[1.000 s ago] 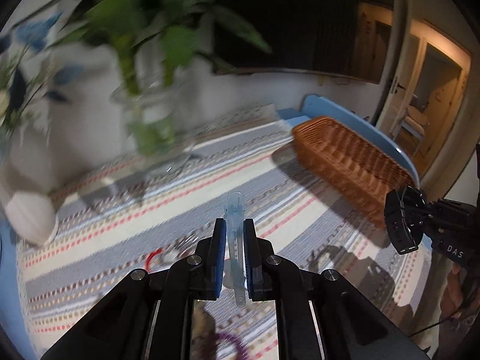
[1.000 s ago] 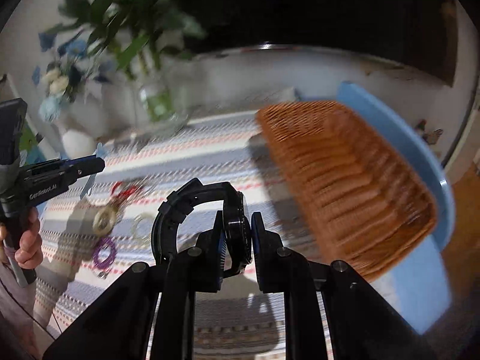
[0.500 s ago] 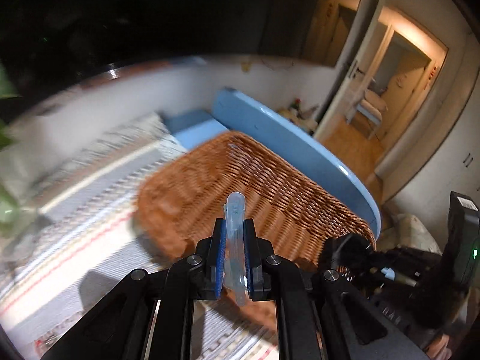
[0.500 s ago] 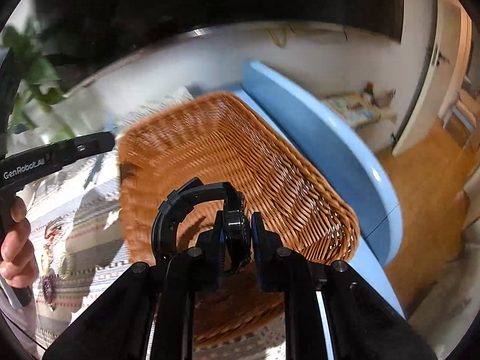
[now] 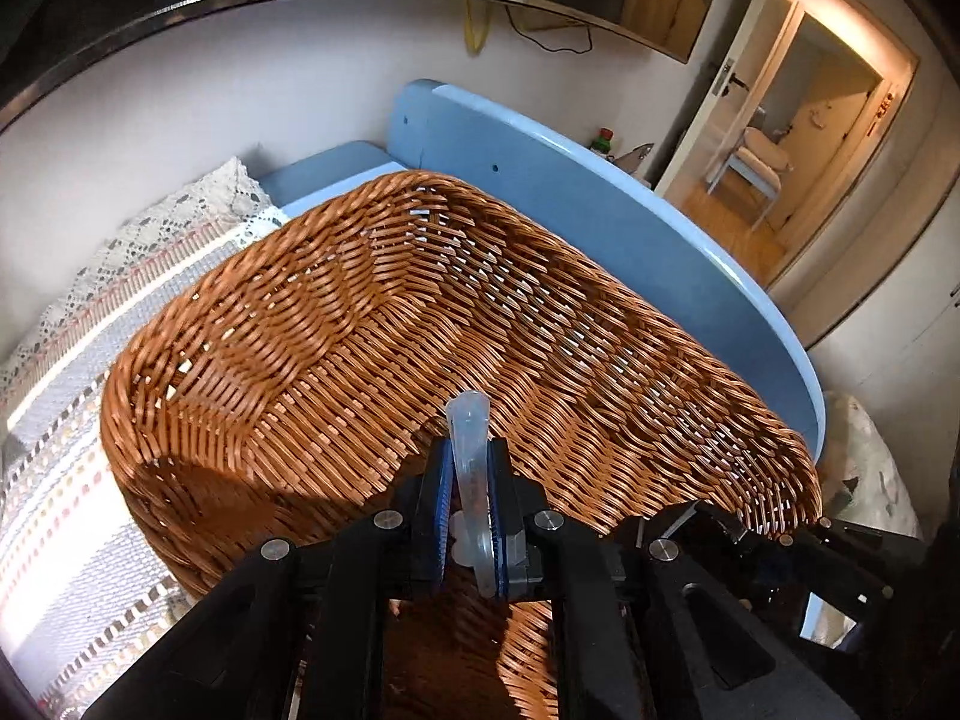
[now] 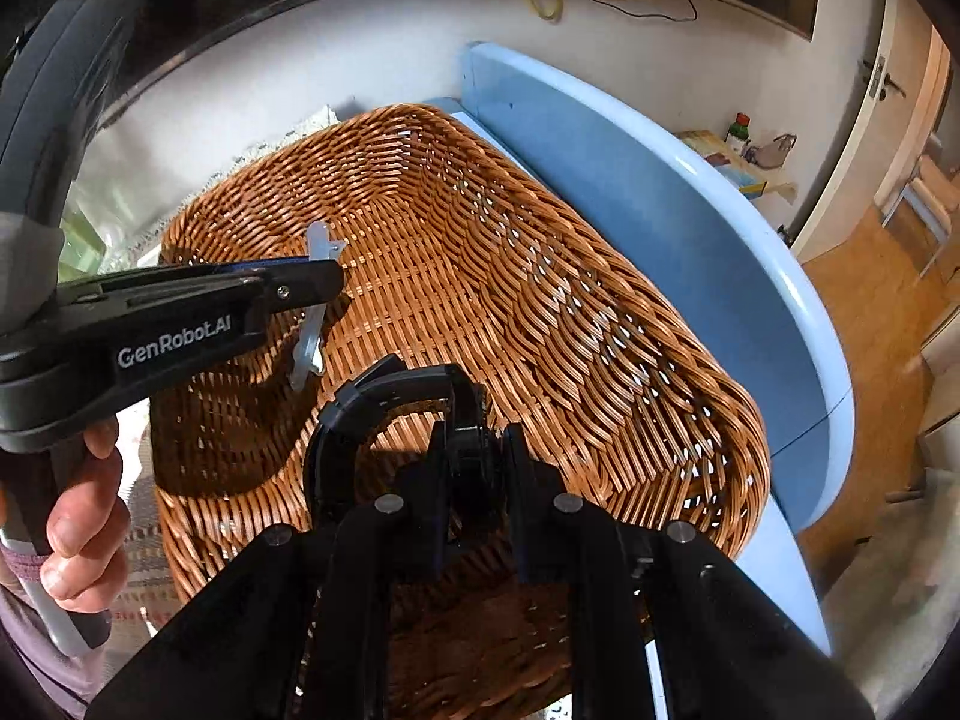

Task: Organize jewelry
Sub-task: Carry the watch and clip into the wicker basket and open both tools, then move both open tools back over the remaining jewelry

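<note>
A brown wicker basket point(image 5: 372, 324) fills both views; it also shows in the right wrist view point(image 6: 540, 300). My left gripper point(image 5: 471, 480) is shut on a translucent pale-blue hair clip point(image 5: 468, 438) and holds it over the basket's inside. The clip also shows in the right wrist view point(image 6: 312, 300), pinched by the left gripper point(image 6: 324, 282) above the basket's left part. My right gripper point(image 6: 474, 462) is shut on a black wristwatch point(image 6: 384, 408), whose strap arcs up to the left, over the basket's near part.
The basket sits on a striped, lace-edged cloth point(image 5: 66, 480) on a light-blue table point(image 6: 690, 228). A white wall stands behind. An open doorway point(image 5: 798, 138) is at the right. The right gripper's body point(image 5: 780, 558) is at the lower right of the left view.
Both grippers have swung right from the cloth with the loose jewelry and plants to above the basket, closer than half a second ago. Each still holds its item.
</note>
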The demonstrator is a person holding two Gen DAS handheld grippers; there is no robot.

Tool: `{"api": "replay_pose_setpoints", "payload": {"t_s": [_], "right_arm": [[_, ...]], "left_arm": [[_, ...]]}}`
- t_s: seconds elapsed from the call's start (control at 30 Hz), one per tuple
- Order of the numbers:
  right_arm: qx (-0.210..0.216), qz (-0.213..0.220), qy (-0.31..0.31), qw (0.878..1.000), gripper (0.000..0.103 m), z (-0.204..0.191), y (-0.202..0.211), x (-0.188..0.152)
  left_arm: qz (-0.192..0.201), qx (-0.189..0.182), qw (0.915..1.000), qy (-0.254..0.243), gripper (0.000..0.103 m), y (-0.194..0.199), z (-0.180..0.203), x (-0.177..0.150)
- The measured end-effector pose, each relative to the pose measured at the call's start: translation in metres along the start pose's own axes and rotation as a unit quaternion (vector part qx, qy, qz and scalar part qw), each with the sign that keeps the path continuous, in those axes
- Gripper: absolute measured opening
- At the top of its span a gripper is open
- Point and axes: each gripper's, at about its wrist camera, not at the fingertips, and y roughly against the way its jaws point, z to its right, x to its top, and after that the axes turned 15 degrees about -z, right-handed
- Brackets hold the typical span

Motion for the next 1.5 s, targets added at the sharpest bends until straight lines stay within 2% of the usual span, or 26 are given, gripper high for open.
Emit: {"api": "replay_pose_setpoints", "payload": {"t_s": [0.13, 0.27, 0.4, 0.47, 0.57, 0.6, 0.7, 0.77, 0.8, 0.9, 1.03, 1.1, 1.27, 1.4, 1.5], "right_arm": [[0.014, 0.002, 0.001, 1.0, 0.024, -0.001, 0.007, -0.002], [0.015, 0.04, -0.001, 0.999, 0.028, 0.002, 0.035, -0.012], [0.027, 0.069, -0.007, 0.997, 0.033, 0.005, 0.063, -0.023], [0.036, 0.081, -0.007, 0.996, 0.036, 0.004, 0.073, -0.031], [0.046, 0.093, 0.001, 0.995, 0.038, -0.003, 0.085, -0.043], [0.05, 0.095, 0.007, 0.994, 0.038, -0.008, 0.089, -0.047], [0.063, 0.104, 0.03, 0.992, 0.041, -0.029, 0.099, -0.061], [0.065, 0.113, 0.053, 0.99, 0.054, -0.048, 0.105, -0.07], [0.065, 0.115, 0.063, 0.989, 0.056, -0.058, 0.107, -0.075], [0.069, 0.115, 0.101, 0.986, 0.057, -0.093, 0.107, -0.088], [0.074, 0.1, 0.143, 0.982, 0.057, -0.137, 0.095, -0.101], [0.08, 0.085, 0.163, 0.98, 0.057, -0.16, 0.085, -0.107], [0.087, 0.047, 0.201, 0.975, 0.057, -0.204, 0.057, -0.123], [0.08, 0.03, 0.22, 0.972, 0.057, -0.224, 0.042, -0.132], [0.078, 0.018, 0.225, 0.971, 0.057, -0.23, 0.034, -0.132]], "left_arm": [[0.011, -0.022, 0.9997, 0.003, 0.014, 0.014, -0.006, -0.008], [0.049, -0.034, 0.9982, 0.003, 0.02, 0.048, -0.012, -0.026], [0.09, -0.049, 0.9947, 0.007, 0.048, 0.089, -0.022, -0.061], [0.101, -0.062, 0.9929, 0.011, 0.049, 0.107, -0.029, -0.085], [0.09, -0.068, 0.9936, 0.008, 0.049, 0.126, -0.04, -0.125], [0.092, -0.055, 0.9942, 0.008, 0.049, 0.133, -0.043, -0.14], [0.12, 0.035, 0.9914, 0.04, 0.051, 0.16, -0.064, -0.192], [0.126, 0.093, 0.9848, 0.074, 0.052, 0.176, -0.082, -0.22], [0.132, 0.113, 0.9801, 0.095, 0.052, 0.184, -0.095, -0.234], [0.142, 0.134, 0.9681, 0.157, 0.053, 0.204, -0.131, -0.277], [0.114, 0.186, 0.9516, 0.217, 0.053, 0.208, -0.167, -0.327], [0.097, 0.2, 0.9481, 0.228, 0.053, 0.197, -0.178, -0.346], [0.07, 0.189, 0.9476, 0.248, 0.053, 0.174, -0.197, -0.384], [0.058, 0.171, 0.9439, 0.276, 0.053, 0.155, -0.214, -0.399], [0.039, 0.172, 0.9409, 0.289, 0.053, 0.141, -0.217, -0.408]]}}
